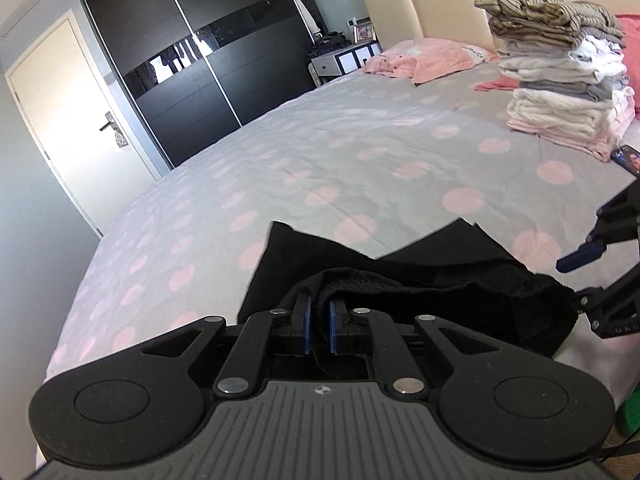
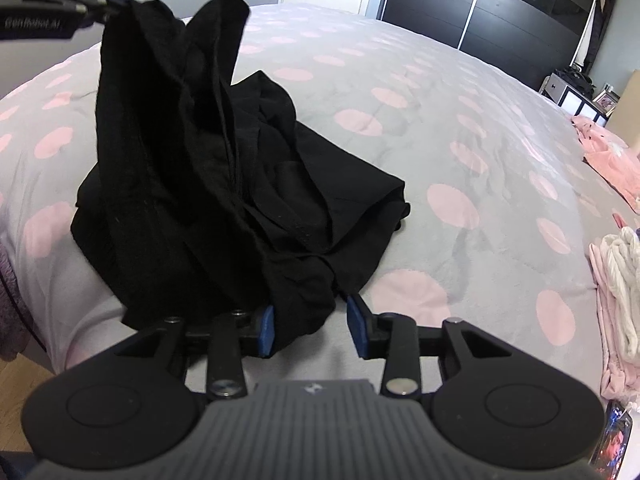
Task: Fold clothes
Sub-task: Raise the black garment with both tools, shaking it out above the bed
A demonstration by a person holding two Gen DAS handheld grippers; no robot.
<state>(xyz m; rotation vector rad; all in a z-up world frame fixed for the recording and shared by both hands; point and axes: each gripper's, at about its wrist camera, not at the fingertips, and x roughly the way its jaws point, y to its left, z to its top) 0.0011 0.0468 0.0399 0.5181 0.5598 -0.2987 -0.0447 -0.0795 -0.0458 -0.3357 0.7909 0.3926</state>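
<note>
pinching a fold of the black garment (image 2: 208,168) between its blue pads, your left gripper (image 1: 319,320) is clamped tight and holds that edge raised off the bed (image 1: 320,152). your right gripper (image 2: 312,326) has its jaws apart; a bunched hem lies between them against the left pad (image 2: 266,330), the other pad clear of the cloth. most of the garment lies crumpled on the spotted cover near you, and a stack of folded clothes (image 1: 560,76) stands well apart toward the headboard (image 1: 460,0).
</note>
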